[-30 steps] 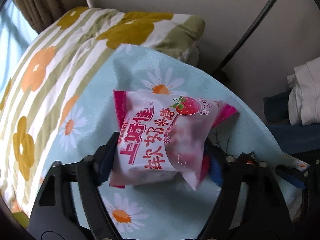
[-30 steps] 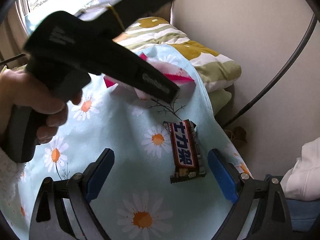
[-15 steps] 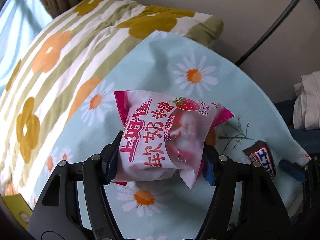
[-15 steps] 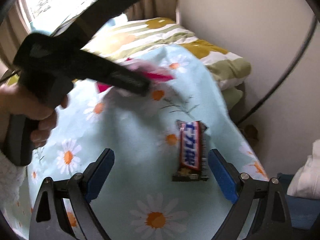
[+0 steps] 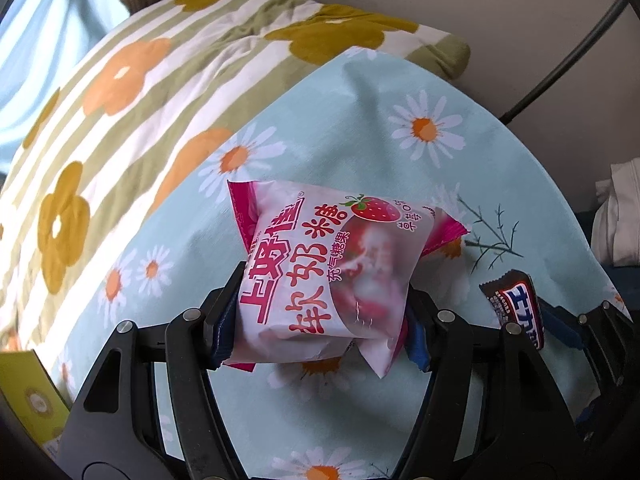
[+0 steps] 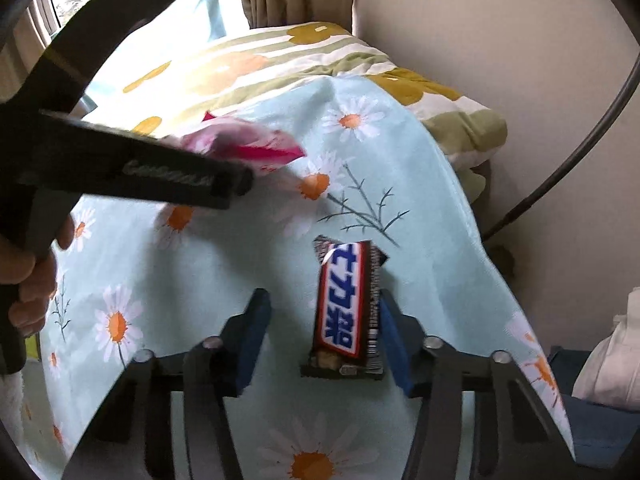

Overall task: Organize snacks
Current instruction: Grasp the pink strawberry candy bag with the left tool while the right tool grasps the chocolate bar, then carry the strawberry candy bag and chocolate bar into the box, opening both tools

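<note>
My left gripper (image 5: pixel 320 328) is shut on a pink and white strawberry candy bag (image 5: pixel 336 276) and holds it above the light blue daisy cloth (image 5: pixel 360 128). The bag also shows in the right wrist view (image 6: pixel 244 144), behind the left gripper's body. A brown chocolate bar (image 6: pixel 348 308) with a blue and red label lies on the cloth (image 6: pixel 180 280). My right gripper (image 6: pixel 320 328) is partly open around it, with the right finger (image 6: pixel 394 340) against the bar's side and the left finger (image 6: pixel 250 340) apart from it. The bar shows at the right of the left wrist view (image 5: pixel 516 304).
A green, white and orange flowered quilt (image 5: pixel 140 92) lies beyond the cloth, against the wall. White folded clothing (image 5: pixel 616 216) sits at the right on something dark blue. A black curved tube (image 6: pixel 568 160) runs along the wall. A yellow-green box corner (image 5: pixel 28 396) shows at lower left.
My left gripper has drawn back and left with the candy bag. My right gripper has moved forward over the chocolate bar and its jaws have narrowed around it.
</note>
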Demonstrator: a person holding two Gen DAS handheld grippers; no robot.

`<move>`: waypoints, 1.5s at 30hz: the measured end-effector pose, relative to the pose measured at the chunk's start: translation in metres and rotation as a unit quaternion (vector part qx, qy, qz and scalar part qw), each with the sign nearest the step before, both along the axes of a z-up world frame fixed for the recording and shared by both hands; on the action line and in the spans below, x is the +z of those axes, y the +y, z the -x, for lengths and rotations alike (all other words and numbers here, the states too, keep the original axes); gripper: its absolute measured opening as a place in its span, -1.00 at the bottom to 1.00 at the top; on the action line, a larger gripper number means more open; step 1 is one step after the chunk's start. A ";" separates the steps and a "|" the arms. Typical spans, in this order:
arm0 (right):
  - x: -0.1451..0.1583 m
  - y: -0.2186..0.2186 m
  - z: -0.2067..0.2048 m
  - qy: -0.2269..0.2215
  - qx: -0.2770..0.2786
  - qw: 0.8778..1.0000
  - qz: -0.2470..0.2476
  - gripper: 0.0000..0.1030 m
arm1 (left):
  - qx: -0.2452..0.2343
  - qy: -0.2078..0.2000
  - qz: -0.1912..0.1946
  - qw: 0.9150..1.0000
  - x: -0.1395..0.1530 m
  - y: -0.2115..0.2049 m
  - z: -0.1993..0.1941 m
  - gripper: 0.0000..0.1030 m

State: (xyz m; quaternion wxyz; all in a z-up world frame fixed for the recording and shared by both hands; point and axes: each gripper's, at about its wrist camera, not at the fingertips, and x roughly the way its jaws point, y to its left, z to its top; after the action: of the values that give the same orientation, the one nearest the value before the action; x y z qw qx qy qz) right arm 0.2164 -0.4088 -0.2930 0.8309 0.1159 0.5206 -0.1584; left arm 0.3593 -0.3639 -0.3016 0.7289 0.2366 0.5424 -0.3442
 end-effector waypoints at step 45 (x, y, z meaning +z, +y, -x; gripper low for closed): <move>0.214 0.176 -0.063 -0.181 0.301 0.936 -0.029 -0.50 | 0.361 -0.159 0.110 0.912 0.244 0.344 0.027 0.20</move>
State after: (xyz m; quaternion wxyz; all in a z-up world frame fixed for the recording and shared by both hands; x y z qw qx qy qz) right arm 0.2797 -0.2325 -0.0795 0.9162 0.0042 0.3764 0.1377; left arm 0.3323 -0.0194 -0.0579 0.9016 -0.0053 0.4265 -0.0724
